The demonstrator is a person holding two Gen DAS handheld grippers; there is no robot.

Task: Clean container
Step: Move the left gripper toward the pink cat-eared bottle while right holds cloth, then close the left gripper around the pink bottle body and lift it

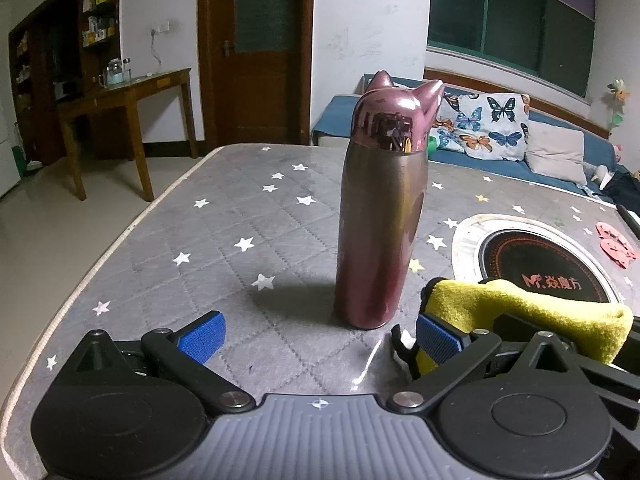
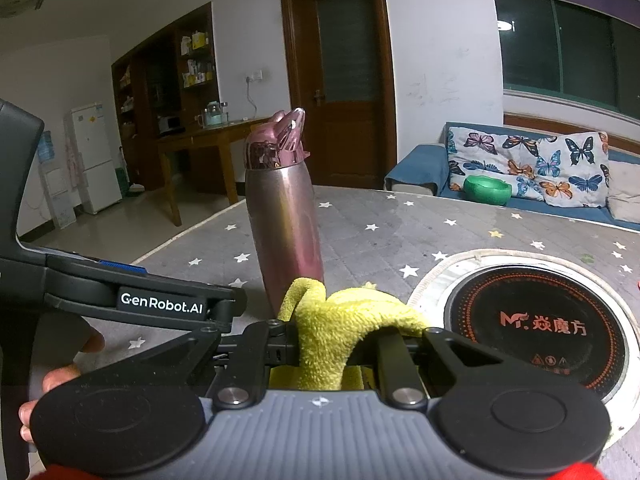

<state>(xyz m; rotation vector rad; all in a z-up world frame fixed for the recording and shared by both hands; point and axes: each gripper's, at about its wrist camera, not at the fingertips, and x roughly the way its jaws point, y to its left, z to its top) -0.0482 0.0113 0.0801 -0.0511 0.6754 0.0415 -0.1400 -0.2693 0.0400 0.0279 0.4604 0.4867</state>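
My left gripper (image 1: 320,334) gapes wide and empty — the pink bottle (image 1: 380,216) stands upright just ahead on the worktop (image 1: 224,232). My right gripper (image 2: 332,344) is clamped on the yellow cloth (image 2: 340,320) beside it.

White walls surround a dark wooden door (image 1: 256,48) and a dark window (image 1: 508,20). A wooden side table (image 1: 124,96) stands on the pale tiled floor (image 1: 60,220) beside shelves (image 1: 96,16). A blue sofa (image 2: 420,168) carries a butterfly pillow (image 2: 528,164); a white fridge (image 2: 94,156) stands far left.
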